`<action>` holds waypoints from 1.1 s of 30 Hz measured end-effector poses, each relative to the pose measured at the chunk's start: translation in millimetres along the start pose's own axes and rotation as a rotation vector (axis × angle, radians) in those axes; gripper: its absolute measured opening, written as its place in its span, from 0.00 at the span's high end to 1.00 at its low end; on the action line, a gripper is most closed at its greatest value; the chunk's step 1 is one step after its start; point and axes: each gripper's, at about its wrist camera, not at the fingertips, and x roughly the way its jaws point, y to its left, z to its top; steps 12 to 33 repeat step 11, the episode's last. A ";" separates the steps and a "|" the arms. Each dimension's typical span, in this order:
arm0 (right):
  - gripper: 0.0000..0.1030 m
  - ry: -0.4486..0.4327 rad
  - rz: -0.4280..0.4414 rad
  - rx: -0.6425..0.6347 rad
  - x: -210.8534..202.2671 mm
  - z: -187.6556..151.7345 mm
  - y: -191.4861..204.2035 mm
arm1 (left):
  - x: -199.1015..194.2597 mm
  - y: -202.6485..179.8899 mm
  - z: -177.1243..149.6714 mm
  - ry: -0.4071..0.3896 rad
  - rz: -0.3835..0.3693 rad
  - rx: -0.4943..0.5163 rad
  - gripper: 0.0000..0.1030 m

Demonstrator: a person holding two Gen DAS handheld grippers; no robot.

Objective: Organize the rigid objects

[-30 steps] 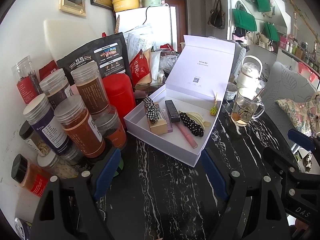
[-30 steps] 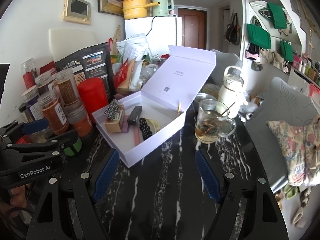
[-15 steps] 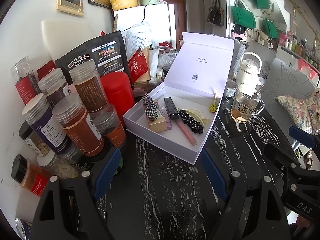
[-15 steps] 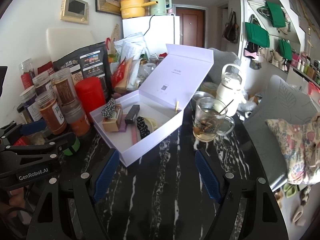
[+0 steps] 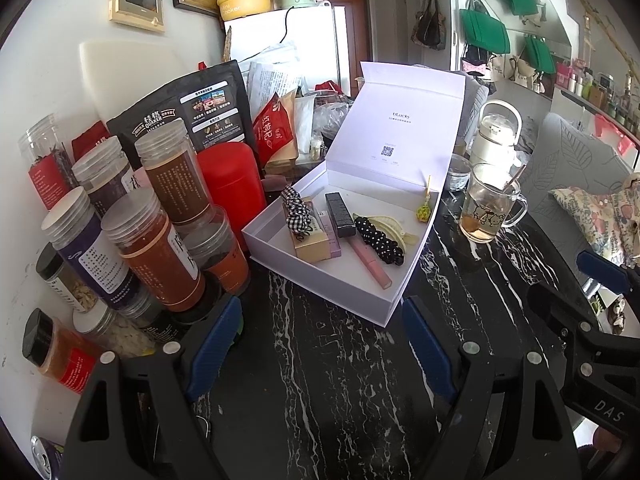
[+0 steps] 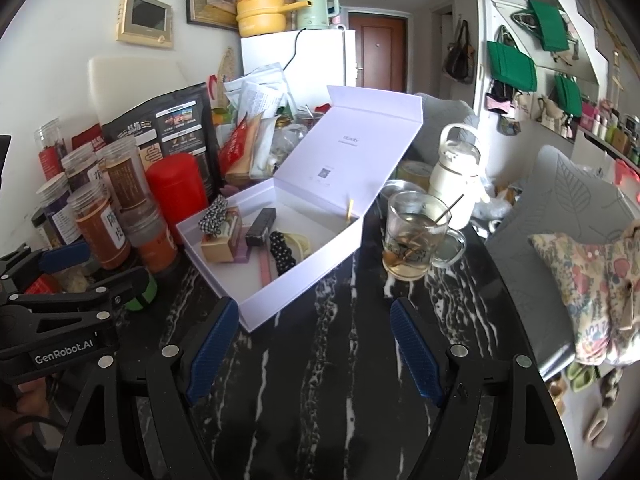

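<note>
Black marble tabletop point(image 5: 320, 380) carries a white box point(image 5: 340, 280), lid up, at its middle, holding a gold case point(image 5: 310, 246), black tube point(image 5: 340, 214), pink pen point(image 5: 370, 260) and dotted scrunchie point(image 5: 380, 240). Jars point(image 5: 156, 248) crowd left, a glass mug point(image 5: 486, 208) right. Left tongs point(image 5: 320, 344) and right tongs point(image 6: 312, 344) hover near, spread, empty.

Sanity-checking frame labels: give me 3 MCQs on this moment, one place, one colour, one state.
1. The glass mug stands:
A. inside the box
B. on the table right of the box
C. on the fridge

2. The canister left of the white box is:
A. red
B. green
C. blue

3. The box lid is:
A. shut
B. taken off
C. open, standing up

B: mug on the dark table beside the box.
A: canister plainly red.
C: lid raised behind the contents.
</note>
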 end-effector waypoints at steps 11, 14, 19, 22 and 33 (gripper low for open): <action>0.23 0.010 -0.003 0.014 3.7 -0.4 -2.6 | 5.0 -2.4 -1.0 0.015 -0.005 0.005 0.20; 0.23 0.010 -0.003 0.014 3.7 -0.4 -2.6 | 5.0 -2.4 -1.0 0.015 -0.005 0.005 0.20; 0.23 0.010 -0.003 0.014 3.7 -0.4 -2.6 | 5.0 -2.4 -1.0 0.015 -0.005 0.005 0.20; 0.23 0.010 -0.003 0.014 3.7 -0.4 -2.6 | 5.0 -2.4 -1.0 0.015 -0.005 0.005 0.20; 0.23 0.010 -0.003 0.014 3.7 -0.4 -2.6 | 5.0 -2.4 -1.0 0.015 -0.005 0.005 0.20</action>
